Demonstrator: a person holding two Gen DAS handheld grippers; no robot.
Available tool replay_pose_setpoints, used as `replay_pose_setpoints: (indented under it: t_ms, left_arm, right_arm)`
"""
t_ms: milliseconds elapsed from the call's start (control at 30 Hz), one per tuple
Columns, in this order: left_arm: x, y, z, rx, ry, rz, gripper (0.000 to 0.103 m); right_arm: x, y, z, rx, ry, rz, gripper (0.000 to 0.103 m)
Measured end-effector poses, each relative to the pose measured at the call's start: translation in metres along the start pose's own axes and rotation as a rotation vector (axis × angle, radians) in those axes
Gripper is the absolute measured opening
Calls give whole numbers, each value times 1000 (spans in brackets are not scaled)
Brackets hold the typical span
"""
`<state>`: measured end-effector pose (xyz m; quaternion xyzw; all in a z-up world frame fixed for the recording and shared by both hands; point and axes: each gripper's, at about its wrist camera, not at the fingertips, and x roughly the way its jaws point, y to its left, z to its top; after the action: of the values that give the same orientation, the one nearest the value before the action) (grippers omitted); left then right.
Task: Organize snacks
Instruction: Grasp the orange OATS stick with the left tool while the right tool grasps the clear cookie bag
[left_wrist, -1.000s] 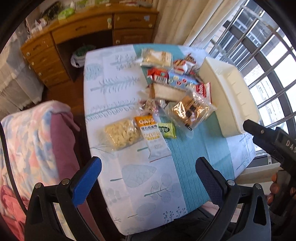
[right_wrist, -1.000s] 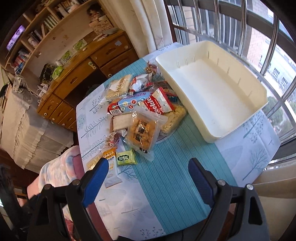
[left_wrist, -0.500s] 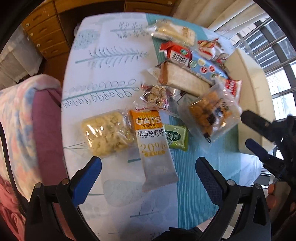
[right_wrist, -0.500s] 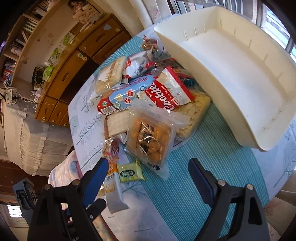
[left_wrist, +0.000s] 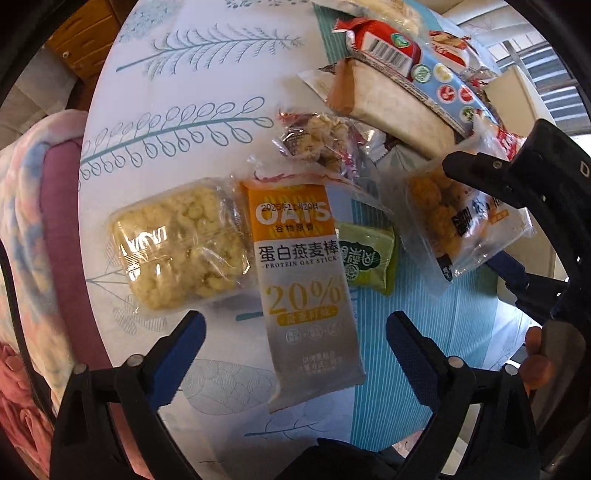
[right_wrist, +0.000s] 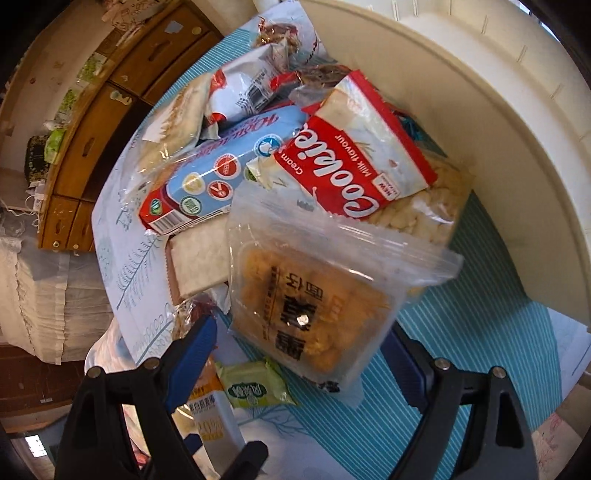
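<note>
The left claw stands wide open and empty, straddling the lower end of the oat stick packet on the bench. The right claw gapes just as wide around the clear bag of golden puffs, pads not pressing it. Beyond lie the red cookie pack and the cream tray.

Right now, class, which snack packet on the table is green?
The small green packet, lying flat between the orange-and-silver oat bar and the clear bag of golden puffs; no other wrapper is green.
</note>
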<state>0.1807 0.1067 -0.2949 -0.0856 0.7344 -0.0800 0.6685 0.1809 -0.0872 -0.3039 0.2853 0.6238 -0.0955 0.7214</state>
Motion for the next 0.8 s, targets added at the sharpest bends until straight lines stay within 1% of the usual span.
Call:
replay_pose_setpoints:
  t_ms: [67,133,167,267,333,367,467,500,533,600,800]
  left_arm:
    - [4,2,4,-5,18,1,95]
    - [7,3,6,-7,37,0,89]
    - [9,4,7,-9,43,-2,87]
    - [16,5,10,-6,61,-10,78]
    - [25,10,13,-3,72,-15,70]
    - [27,10,13,5,69,-8,69]
    - [27,8,16,33,61,1,56]
    - [26,9,16,39,61,0,46]
    - [27,9,16,45,63,-10,39]
    - [30,6,14,46,70,-19,38]
    - [25,7,5,70,74,-42,38]
  right_arm:
    - [5,2,3,7,5,-23,89]
    - [11,1,6,13,12,-44,89]
    - [13,1,7,16,17,-46,89]
    - [18,2,8,14,19,-57,89]
    - [21,4,8,13,18,-62,89]
    - [22,4,8,12,18,-63,89]
    - [26,4,9,16,20,-70,89]
    - [28,6,8,14,22,-70,88]
    - [29,7,7,14,19,-75,87]
    - [29,11,3,9,10,-85,84]
    - [25,15,-9,40,11,-111,81]
